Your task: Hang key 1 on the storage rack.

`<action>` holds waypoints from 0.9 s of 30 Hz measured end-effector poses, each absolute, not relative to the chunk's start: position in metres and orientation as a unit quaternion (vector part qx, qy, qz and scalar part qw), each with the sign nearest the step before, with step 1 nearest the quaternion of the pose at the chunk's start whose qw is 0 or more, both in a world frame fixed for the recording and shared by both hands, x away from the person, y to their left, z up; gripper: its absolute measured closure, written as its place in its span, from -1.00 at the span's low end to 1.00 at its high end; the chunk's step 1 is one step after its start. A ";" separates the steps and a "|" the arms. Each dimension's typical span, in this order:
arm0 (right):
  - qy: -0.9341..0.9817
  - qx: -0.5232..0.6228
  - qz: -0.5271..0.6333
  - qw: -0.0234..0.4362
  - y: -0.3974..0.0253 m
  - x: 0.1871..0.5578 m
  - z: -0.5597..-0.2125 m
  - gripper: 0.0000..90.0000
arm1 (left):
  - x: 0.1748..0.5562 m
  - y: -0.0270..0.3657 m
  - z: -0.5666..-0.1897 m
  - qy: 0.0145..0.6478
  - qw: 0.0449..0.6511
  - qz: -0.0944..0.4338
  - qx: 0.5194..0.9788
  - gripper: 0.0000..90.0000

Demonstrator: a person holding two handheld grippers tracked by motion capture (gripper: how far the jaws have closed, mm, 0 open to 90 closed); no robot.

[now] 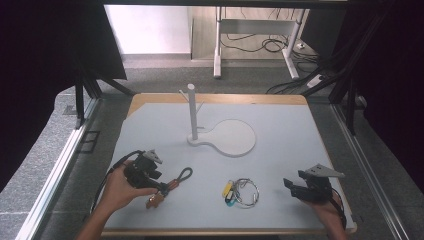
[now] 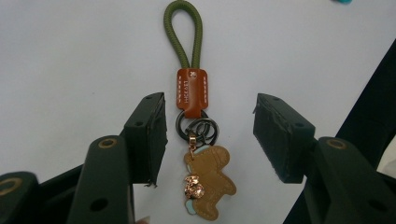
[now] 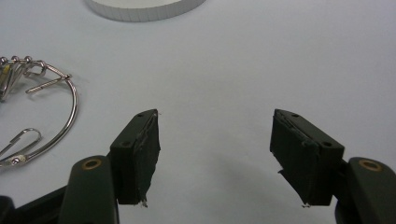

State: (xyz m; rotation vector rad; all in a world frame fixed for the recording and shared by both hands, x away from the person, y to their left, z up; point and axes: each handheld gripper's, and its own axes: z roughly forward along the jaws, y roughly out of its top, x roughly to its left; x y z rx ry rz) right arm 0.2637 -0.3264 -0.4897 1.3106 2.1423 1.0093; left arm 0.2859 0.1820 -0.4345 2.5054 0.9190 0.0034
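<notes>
Keychain point(image 2: 196, 135) lies flat on the surface point(image 1: 280, 150) at its near left, between the wide-open, empty jaws of the left claw point(image 2: 210, 135); closing squarely on the brown leather tab point(image 2: 192, 89) should give the firmest hold. That tab bears stamped lettering too small to read. Right claw point(image 3: 215, 156) hovers wide open and empty beside the wire ring point(image 3: 51, 121).
</notes>
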 end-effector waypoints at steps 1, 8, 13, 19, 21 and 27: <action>0.773 0.474 0.363 0.215 -0.326 0.264 -0.490 -0.26 | 0.288 0.180 -0.436 0.335 0.234 -0.003 0.913 0.01; 0.776 0.473 0.358 0.213 -0.324 0.265 -0.492 -0.26 | 0.294 0.170 -0.442 0.334 0.218 -0.014 0.917 0.04; 0.781 0.463 0.364 0.208 -0.323 0.264 -0.493 -0.26 | 0.303 0.160 -0.452 0.331 0.196 -0.029 0.923 0.06; 0.784 0.460 0.363 0.207 -0.322 0.265 -0.493 -0.26 | 0.310 0.152 -0.462 0.333 0.177 -0.035 0.926 0.10; 0.783 0.461 0.362 0.206 -0.322 0.265 -0.493 -0.26 | 0.311 0.151 -0.464 0.334 0.174 -0.036 0.926 0.12; 0.774 0.472 0.365 0.213 -0.327 0.265 -0.491 -0.25 | 0.319 0.148 -0.470 0.336 0.159 -0.040 0.928 0.17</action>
